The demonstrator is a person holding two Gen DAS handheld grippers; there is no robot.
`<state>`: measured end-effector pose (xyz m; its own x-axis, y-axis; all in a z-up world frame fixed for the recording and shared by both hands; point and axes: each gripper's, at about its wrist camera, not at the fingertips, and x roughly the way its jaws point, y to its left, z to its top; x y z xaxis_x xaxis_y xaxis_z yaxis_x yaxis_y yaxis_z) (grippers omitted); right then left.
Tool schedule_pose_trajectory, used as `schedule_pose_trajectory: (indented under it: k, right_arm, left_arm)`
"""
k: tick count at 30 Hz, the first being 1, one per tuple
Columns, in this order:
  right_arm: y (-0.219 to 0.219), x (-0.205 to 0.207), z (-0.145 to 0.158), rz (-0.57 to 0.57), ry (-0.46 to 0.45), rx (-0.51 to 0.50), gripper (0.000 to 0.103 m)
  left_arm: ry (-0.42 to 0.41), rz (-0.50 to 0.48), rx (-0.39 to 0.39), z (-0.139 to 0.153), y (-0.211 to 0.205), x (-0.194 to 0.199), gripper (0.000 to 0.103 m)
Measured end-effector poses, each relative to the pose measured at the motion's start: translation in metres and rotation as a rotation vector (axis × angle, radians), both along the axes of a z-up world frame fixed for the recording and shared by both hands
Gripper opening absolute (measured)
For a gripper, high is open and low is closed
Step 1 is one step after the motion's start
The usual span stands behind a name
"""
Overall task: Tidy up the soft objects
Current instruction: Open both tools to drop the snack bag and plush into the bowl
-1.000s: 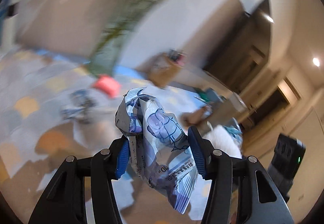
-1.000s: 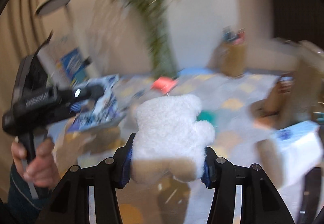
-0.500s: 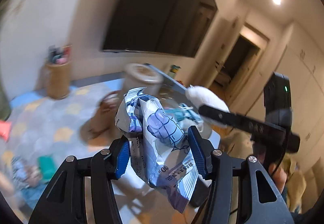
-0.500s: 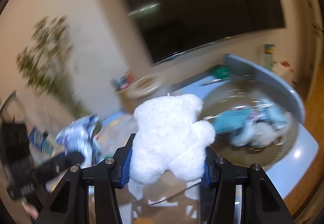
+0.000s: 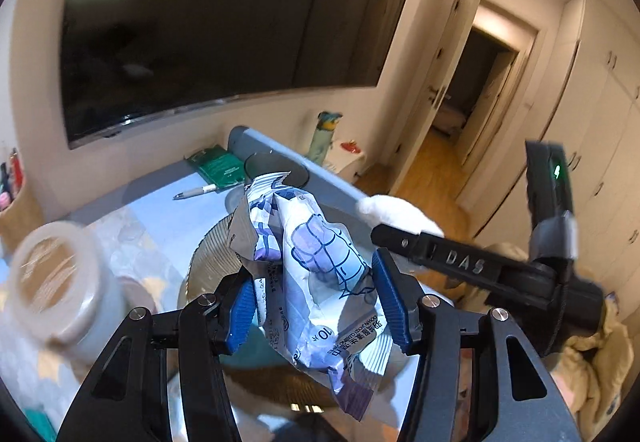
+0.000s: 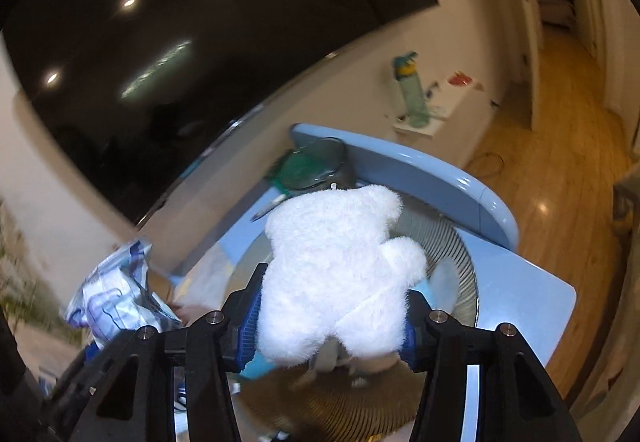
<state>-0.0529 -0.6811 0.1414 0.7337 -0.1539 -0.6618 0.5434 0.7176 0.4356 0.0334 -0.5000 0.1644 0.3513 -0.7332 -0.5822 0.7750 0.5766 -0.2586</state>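
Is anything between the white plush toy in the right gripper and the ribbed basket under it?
Nothing visible. The plush toy hangs between the opening right gripper jaws, directly over the basket, whose soft things leave room.

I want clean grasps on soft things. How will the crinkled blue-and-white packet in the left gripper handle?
The packet looks light and floppy: its creased film folds and its tail hangs below the left hand-held gripper, whose jaws are opening. The glossy film may slip.
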Motion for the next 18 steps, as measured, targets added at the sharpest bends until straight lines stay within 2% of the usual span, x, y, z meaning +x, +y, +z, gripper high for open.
schedule_pose_trajectory:
  k: [1, 2, 4, 8, 12, 18]
  right_arm:
    - [-0.007, 0.005, -0.003, -0.001, 0.009, 0.015, 0.060]
    - [-0.013, 0.011, -0.008, 0.006, 0.011, 0.037, 0.068]
    - [-0.022, 0.020, -0.017, 0.027, 0.012, 0.094, 0.071]
    - [-0.027, 0.022, -0.036, 0.062, 0.030, 0.200, 0.071]
    - [-0.025, 0.004, -0.040, 0.066, 0.026, 0.213, 0.071]
    - [-0.006, -0.017, -0.034, 0.096, 0.014, 0.226, 0.071]
  left_arm:
    - [-0.003, 0.005, 0.014, -0.005, -0.008, 0.003, 0.059]
    - [-0.010, 0.014, 0.039, -0.011, -0.016, 0.007, 0.069]
    - [-0.016, 0.028, 0.070, -0.021, -0.021, 0.012, 0.081]
    - [-0.021, -0.021, 0.102, -0.027, -0.020, 0.007, 0.082]
    - [-0.038, -0.038, 0.083, -0.017, -0.008, -0.004, 0.082]
    - [-0.036, -0.065, 0.035, 0.008, 0.037, -0.026, 0.082]
